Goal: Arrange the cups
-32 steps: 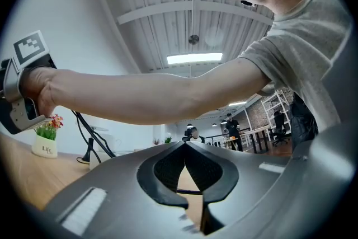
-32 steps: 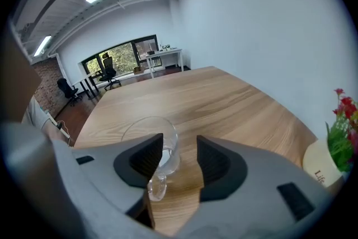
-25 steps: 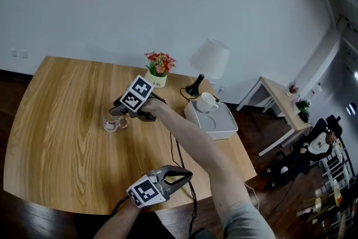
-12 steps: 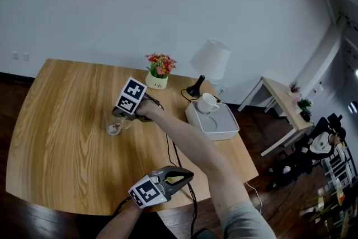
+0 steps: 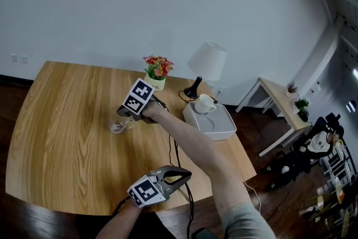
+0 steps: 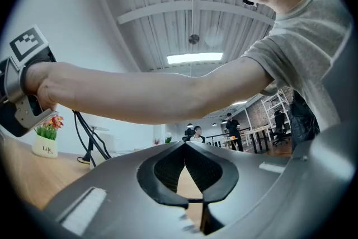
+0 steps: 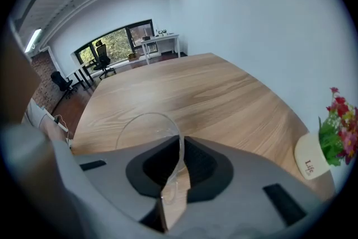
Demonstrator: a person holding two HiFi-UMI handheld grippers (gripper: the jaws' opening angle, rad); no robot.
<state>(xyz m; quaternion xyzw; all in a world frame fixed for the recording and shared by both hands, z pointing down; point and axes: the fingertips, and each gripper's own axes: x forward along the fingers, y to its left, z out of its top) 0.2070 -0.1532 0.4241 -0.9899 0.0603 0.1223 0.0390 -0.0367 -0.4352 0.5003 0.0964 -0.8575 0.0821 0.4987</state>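
A clear glass cup stands on the wooden table, left of its middle. My right gripper reaches steeply down onto it and is shut on its rim. In the right gripper view the thin glass wall runs up between the two dark pads of that gripper. A white cup with a handle sits on the far end of a white tray at the table's right side. My left gripper hovers at the table's near edge, shut and holding nothing.
A small pot of red and yellow flowers and a white-shaded lamp stand at the far edge. Black cables trail across the table's right part. A side table and a seated person are off to the right.
The right gripper has shifted and tilted a little over the glass cup. The left gripper has kept still at the near edge.
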